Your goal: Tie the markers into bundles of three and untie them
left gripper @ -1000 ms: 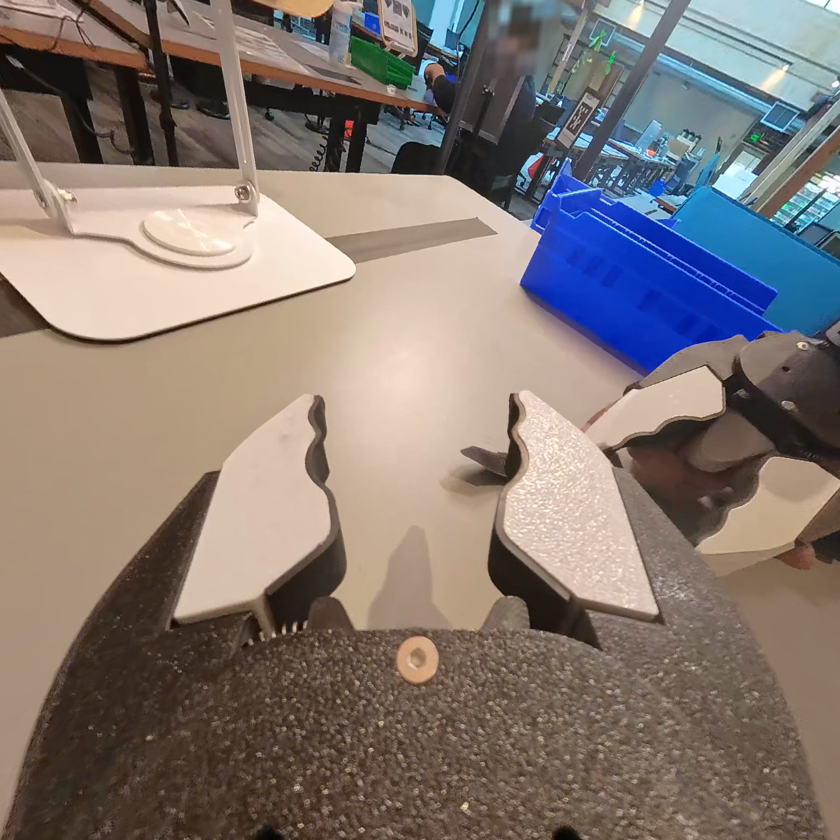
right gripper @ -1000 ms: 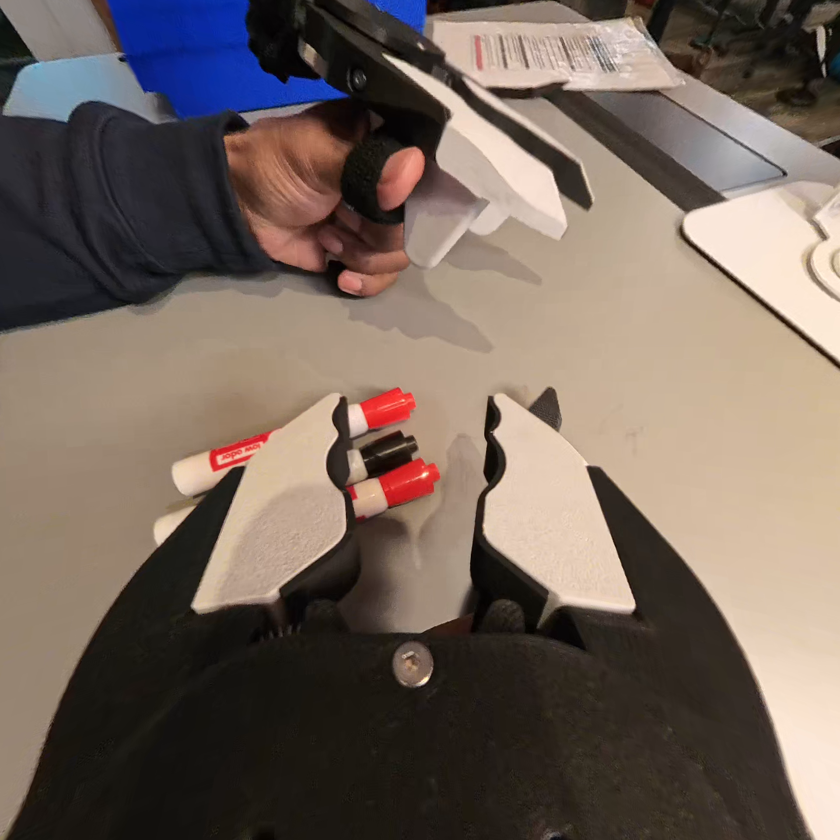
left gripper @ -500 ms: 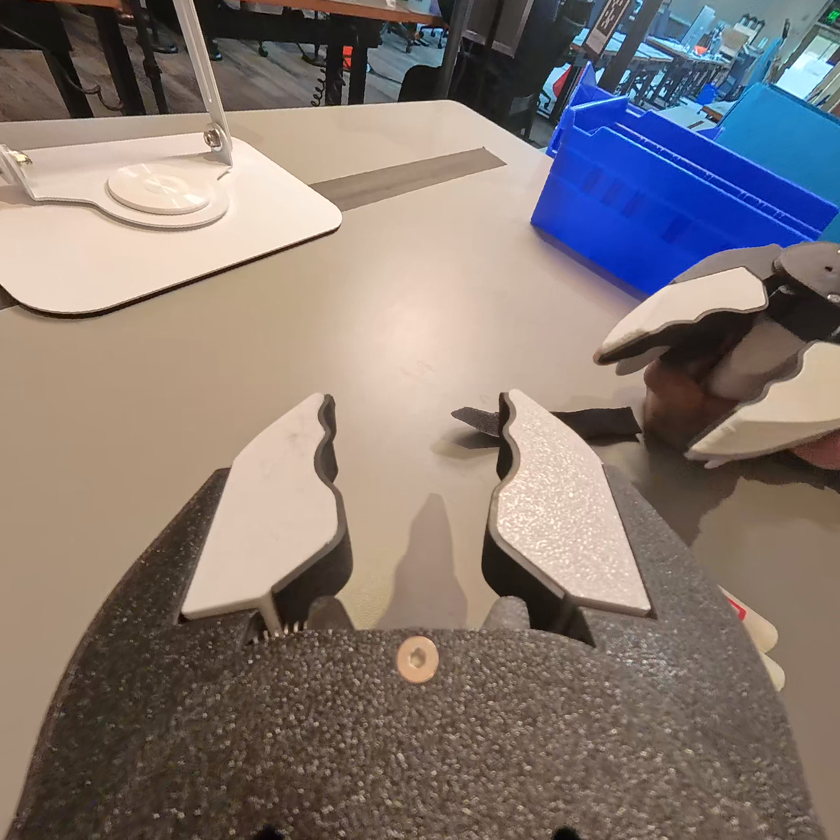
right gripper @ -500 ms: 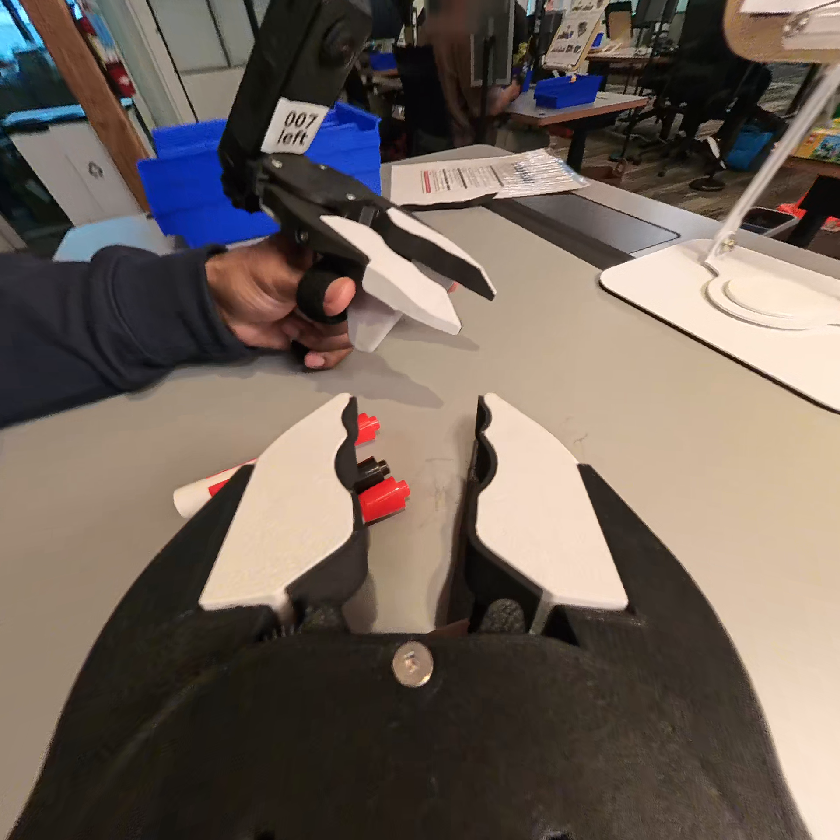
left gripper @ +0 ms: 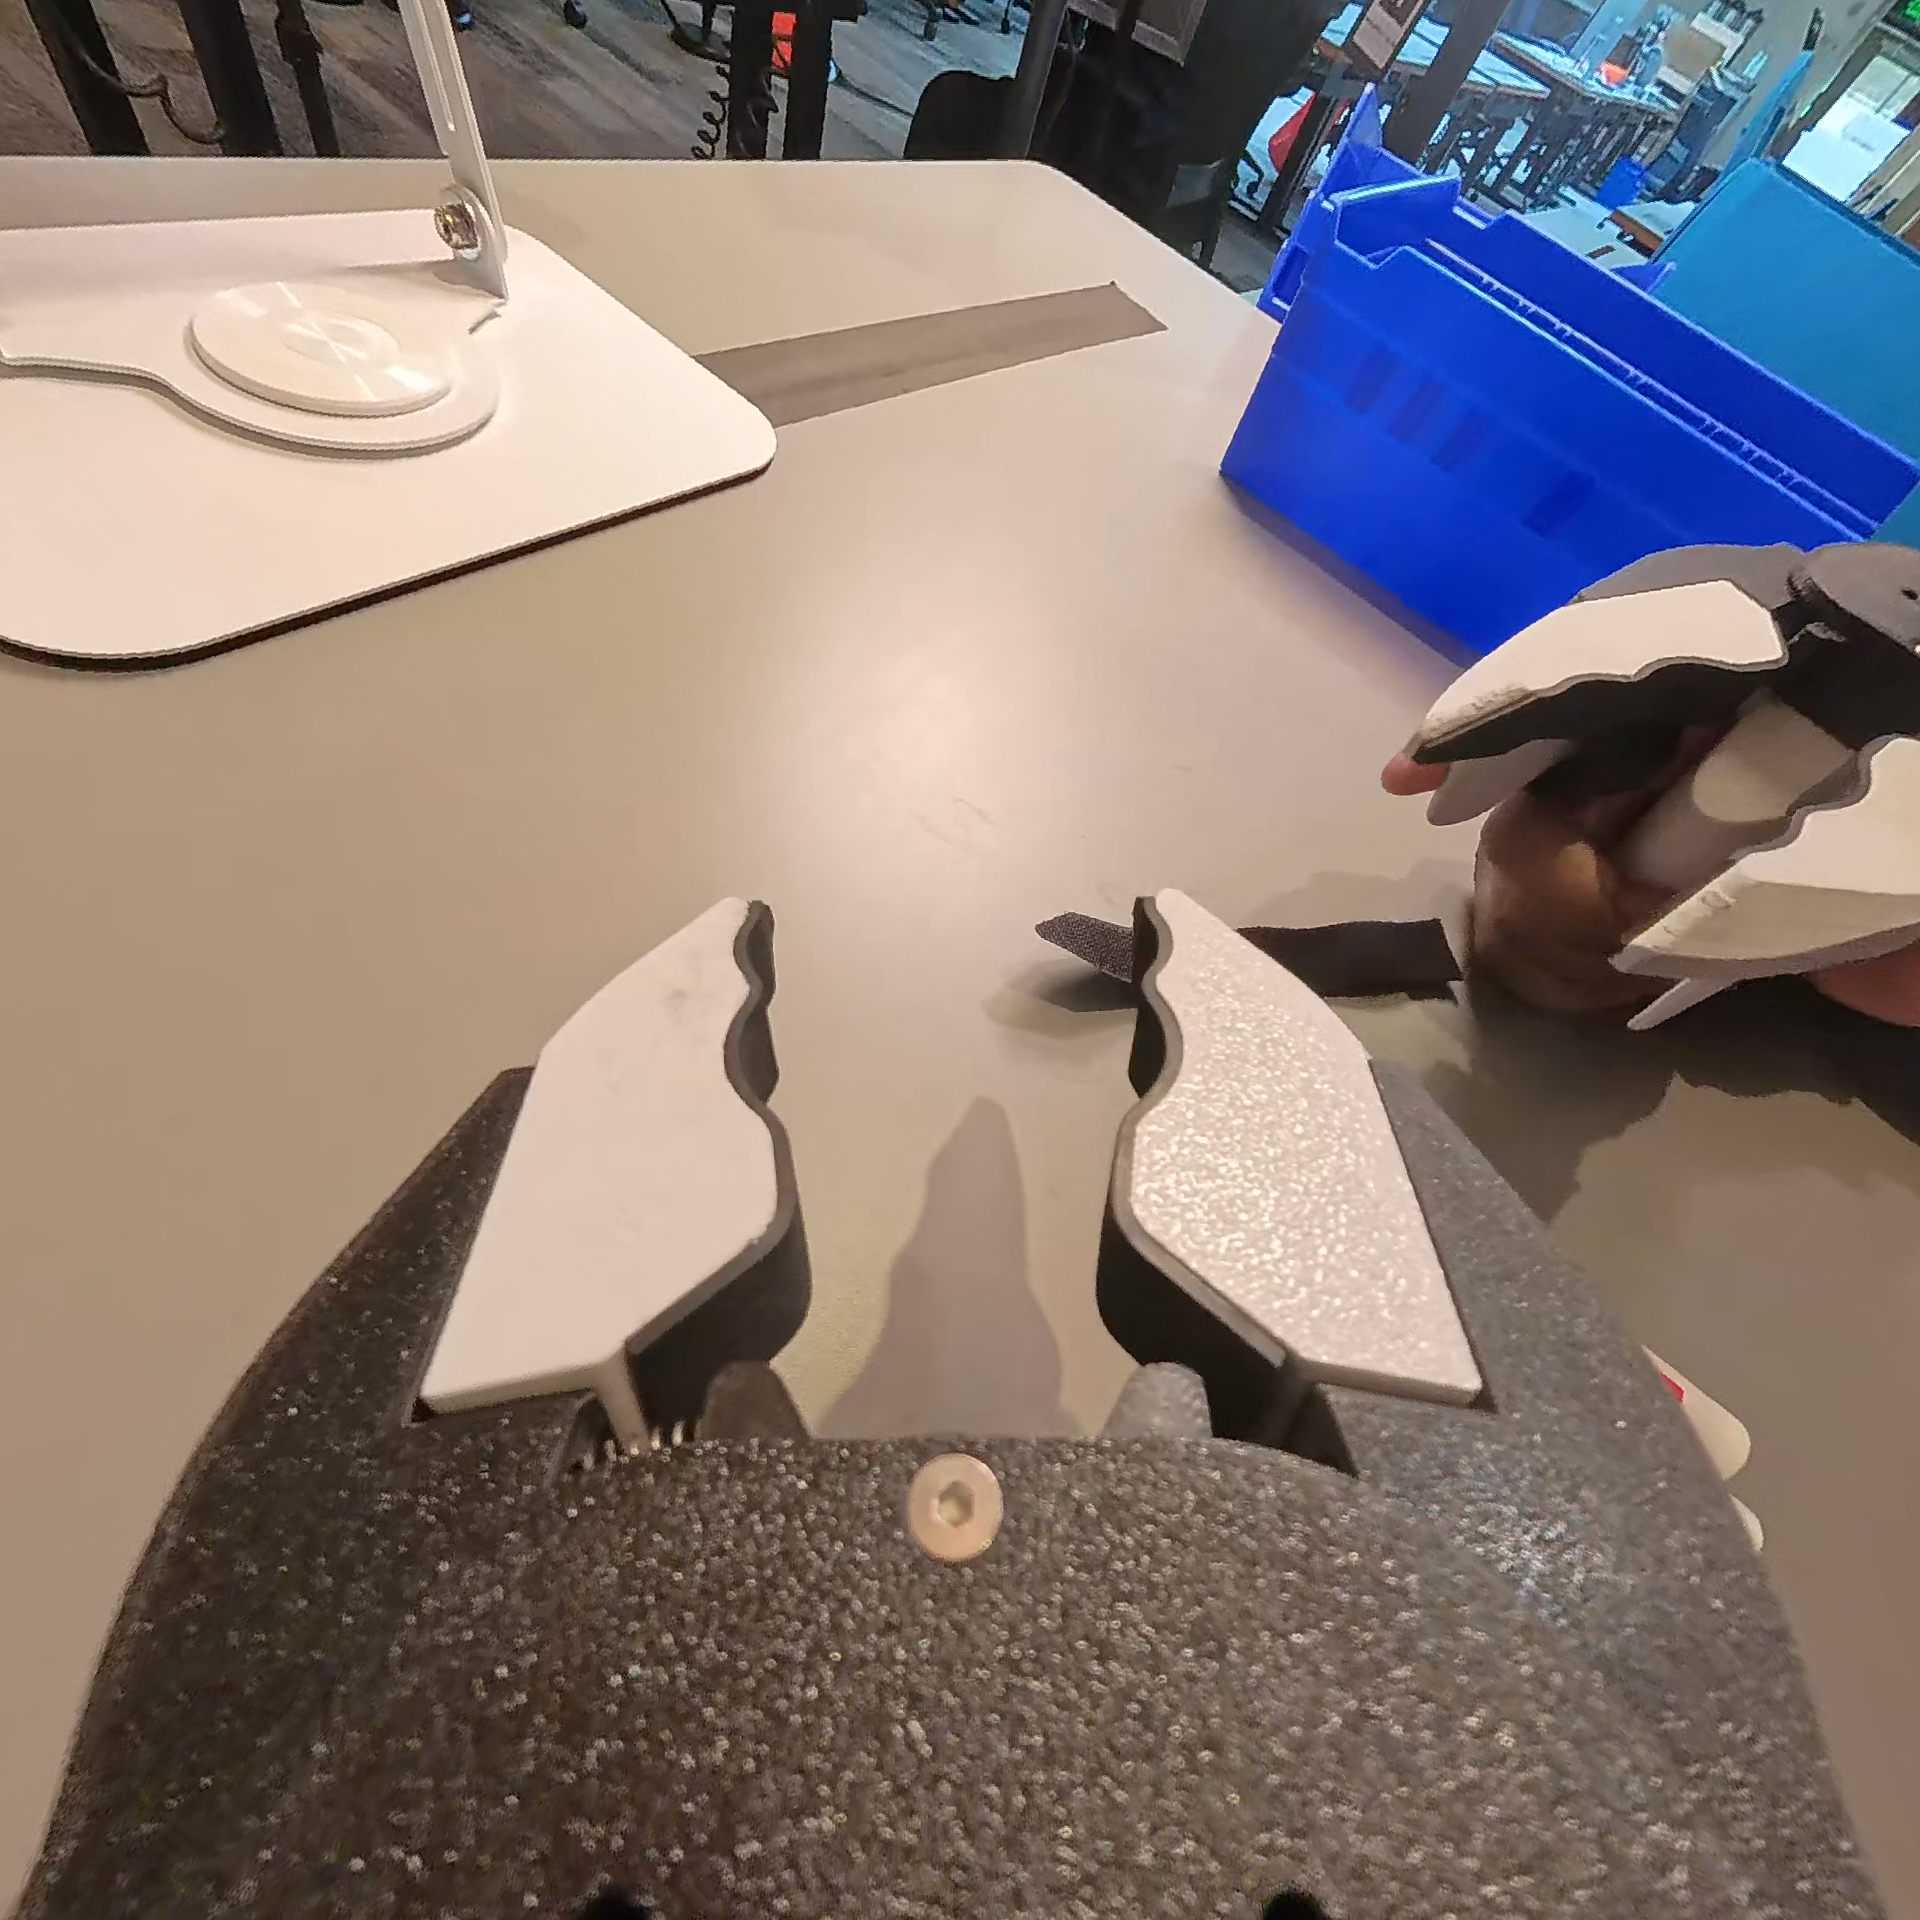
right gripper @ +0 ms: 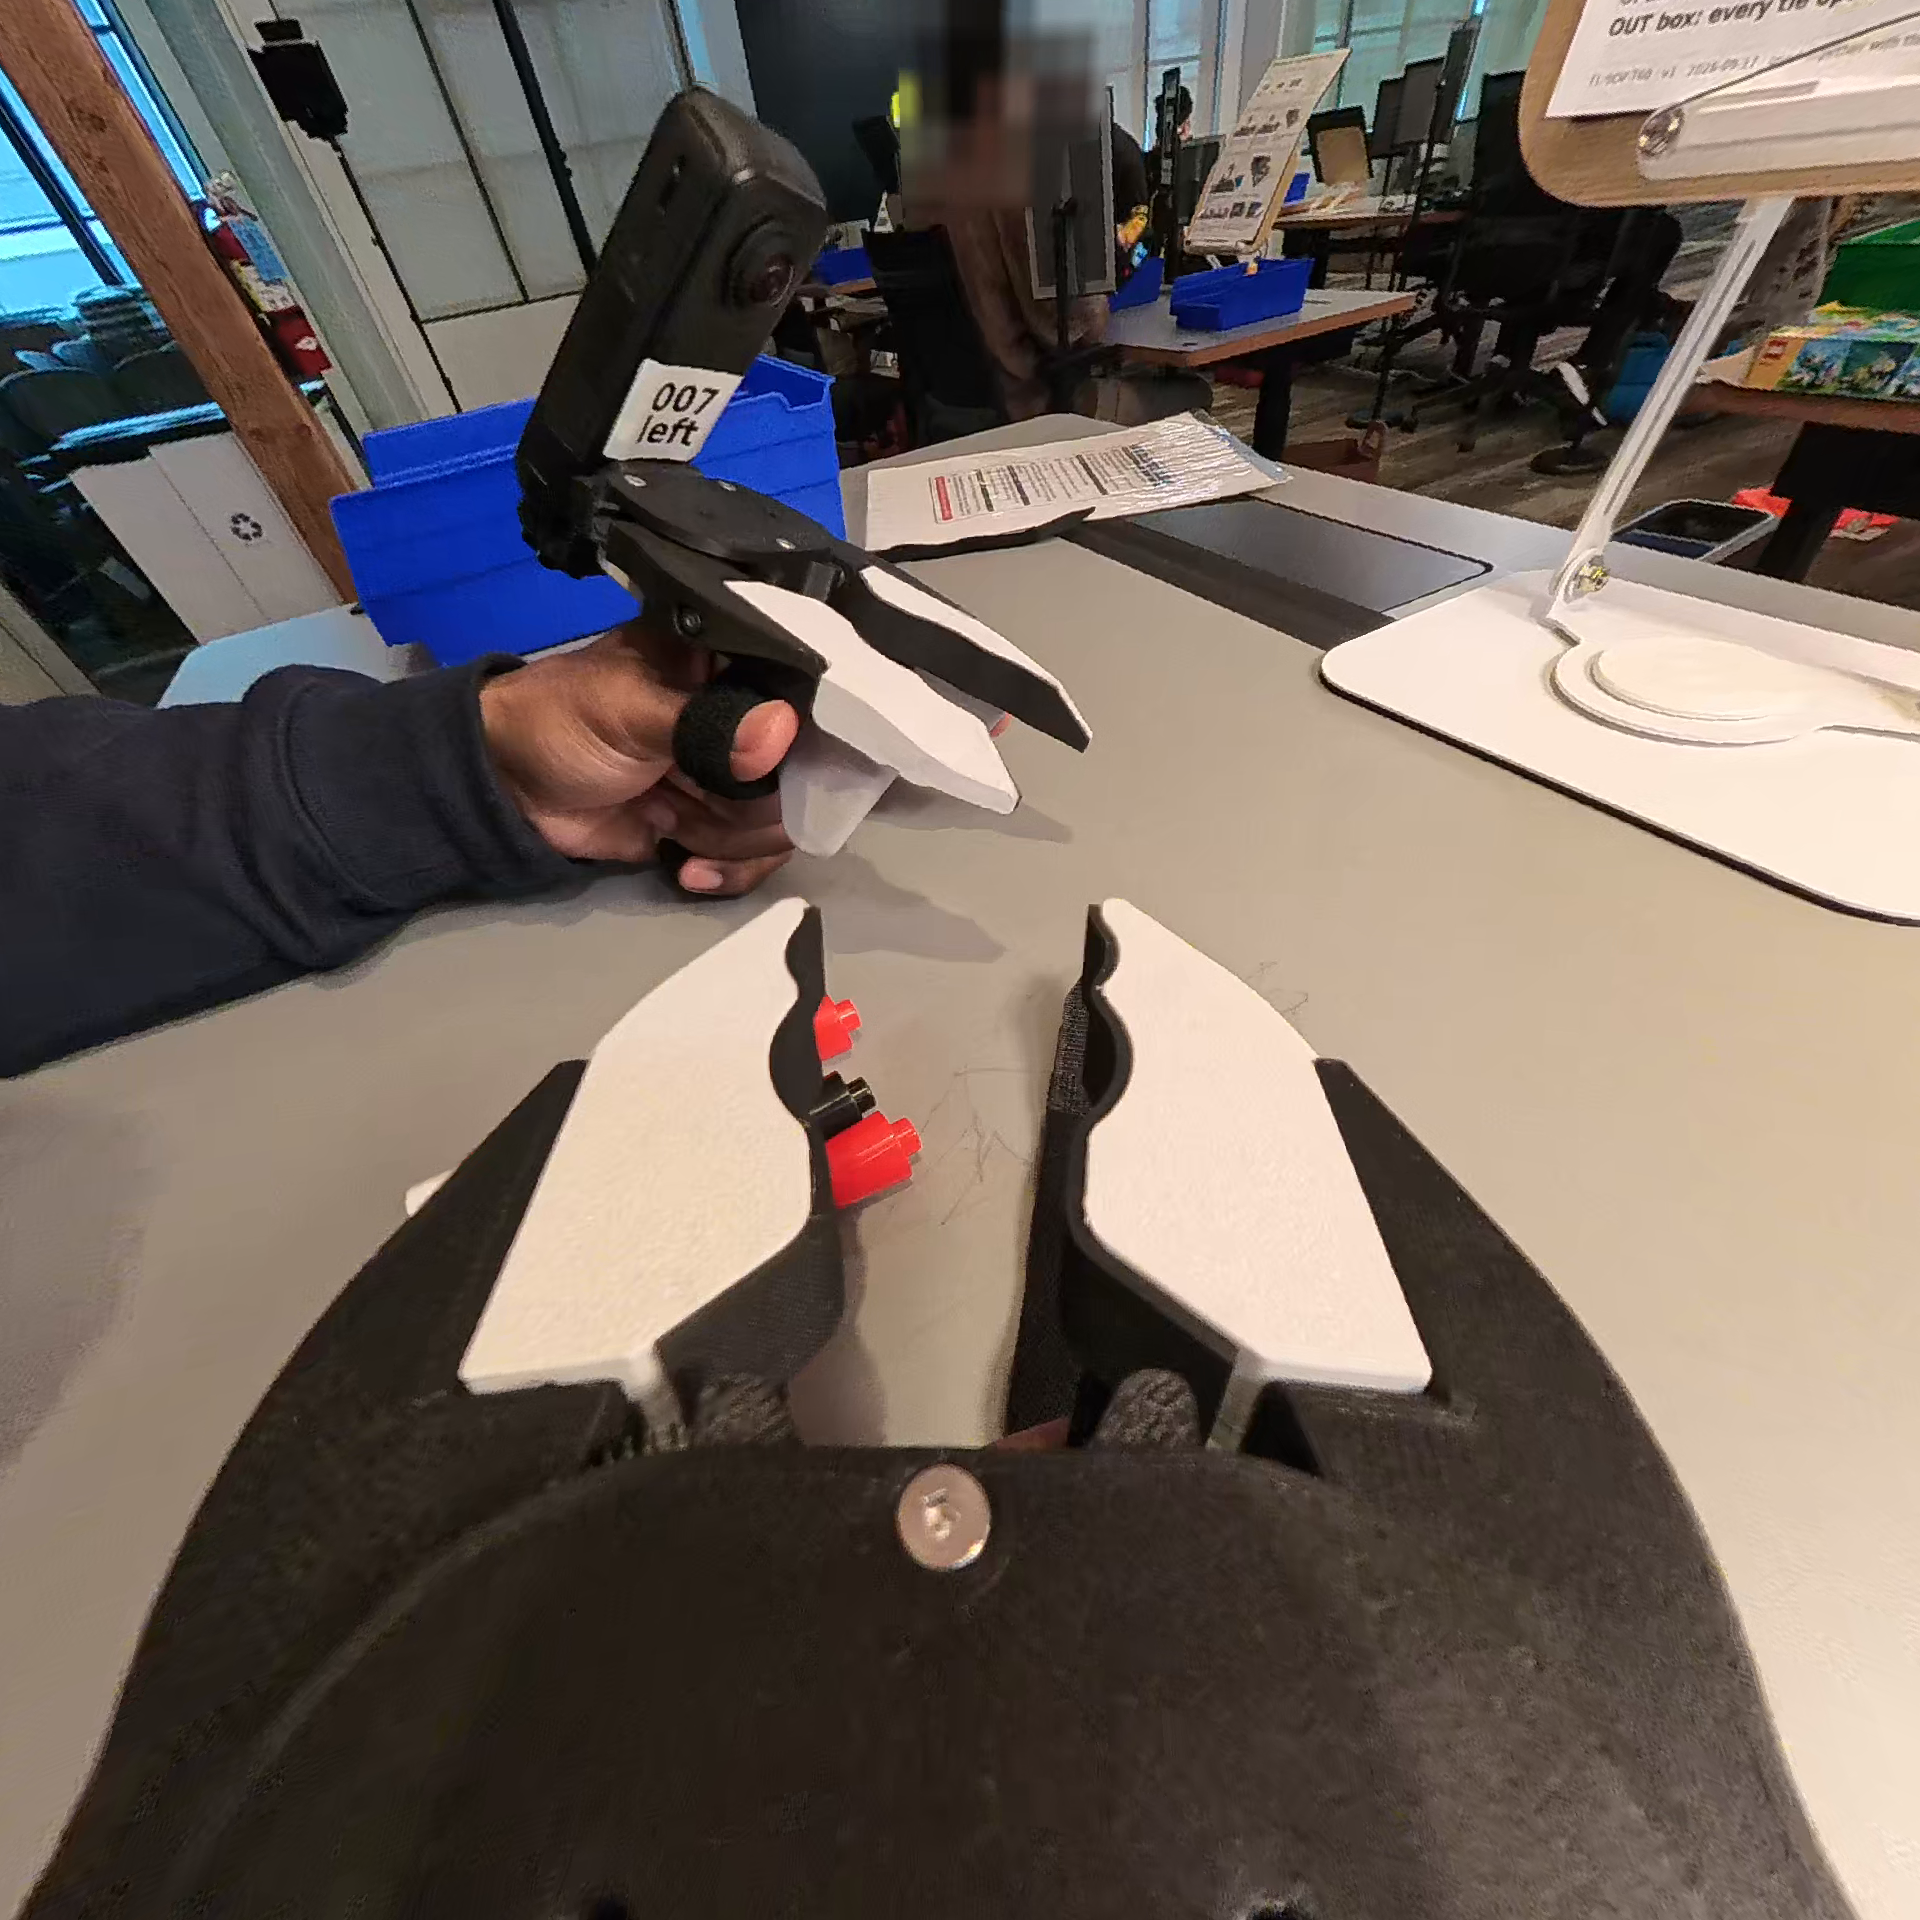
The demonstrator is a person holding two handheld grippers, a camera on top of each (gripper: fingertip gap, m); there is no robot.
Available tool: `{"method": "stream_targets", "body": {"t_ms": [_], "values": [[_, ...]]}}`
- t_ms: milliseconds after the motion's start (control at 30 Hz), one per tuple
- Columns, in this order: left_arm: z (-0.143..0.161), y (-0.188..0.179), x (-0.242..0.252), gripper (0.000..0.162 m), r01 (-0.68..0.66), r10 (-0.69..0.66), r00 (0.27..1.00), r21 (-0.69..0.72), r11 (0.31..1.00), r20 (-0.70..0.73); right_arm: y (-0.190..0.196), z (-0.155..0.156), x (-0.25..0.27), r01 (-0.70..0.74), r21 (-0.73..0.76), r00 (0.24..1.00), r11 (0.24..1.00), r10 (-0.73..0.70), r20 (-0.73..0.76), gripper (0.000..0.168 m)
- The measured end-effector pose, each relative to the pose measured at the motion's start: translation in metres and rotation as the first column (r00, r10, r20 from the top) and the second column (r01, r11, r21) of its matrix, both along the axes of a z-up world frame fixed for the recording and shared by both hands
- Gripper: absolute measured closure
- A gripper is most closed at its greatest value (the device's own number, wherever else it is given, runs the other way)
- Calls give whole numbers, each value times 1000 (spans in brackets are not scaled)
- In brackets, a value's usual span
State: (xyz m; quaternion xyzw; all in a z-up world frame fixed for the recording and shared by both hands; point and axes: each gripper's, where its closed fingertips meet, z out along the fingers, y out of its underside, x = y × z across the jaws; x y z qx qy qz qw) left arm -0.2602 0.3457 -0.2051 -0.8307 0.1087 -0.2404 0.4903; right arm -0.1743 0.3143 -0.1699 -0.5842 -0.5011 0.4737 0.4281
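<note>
**A:** Start with the big things. What's in front of you?

**B:** Your grey table (left gripper: 935, 644) fills both views. On it sit a white stand base (left gripper: 312, 457) at the far left of your left wrist view and a blue bin (left gripper: 1507, 468) at the far right. In the right wrist view a sheet of paper in a clear sleeve (right gripper: 1070, 478) lies toward the far edge.

**A:** And my tools?

**B:** Your left gripper (left gripper: 951, 925) is spread wide with nothing between its fingers, only bare table. Your right gripper (right gripper: 951, 925) is also spread and grasps nothing. In the right wrist view you can see your left hand (right gripper: 613, 758) wrapped around its handle, resting on the table.

**A:** Where are the markers?

**B:** The markers (right gripper: 868, 1153) lie together on the table under your right gripper's left finger. Only two red caps and one black cap stick out into the gap; the barrels are mostly hidden. No wrap around them is visible.

**A:** The tie?

**B:** A black strap (left gripper: 1340, 956) lies flat on the table beyond your left gripper's right fingertip, one end lifting slightly. It reaches across to your right hand (left gripper: 1548, 914).
</note>
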Motion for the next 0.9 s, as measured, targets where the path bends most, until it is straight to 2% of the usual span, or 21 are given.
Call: {"method": "stream_targets", "body": {"t_ms": [333,600,800,900], "values": [[0,-2,-4,94,-33,34,998,-15,999,48,-1,8,8,21,14,998,1000,-20,-60,120],[-11,-20,29,92,103,-89,992,-177,979,84,-1,8,12,28,1,997,1000,-28,-68,120],[-16,-49,43,96,200,-221,975,-325,924,-27,2,7,11,31,-29,998,999,-33,-60,120],[-21,-74,44,92,241,-334,926,-404,883,-177,2,5,10,22,-37,998,999,-24,-50,120]]}}
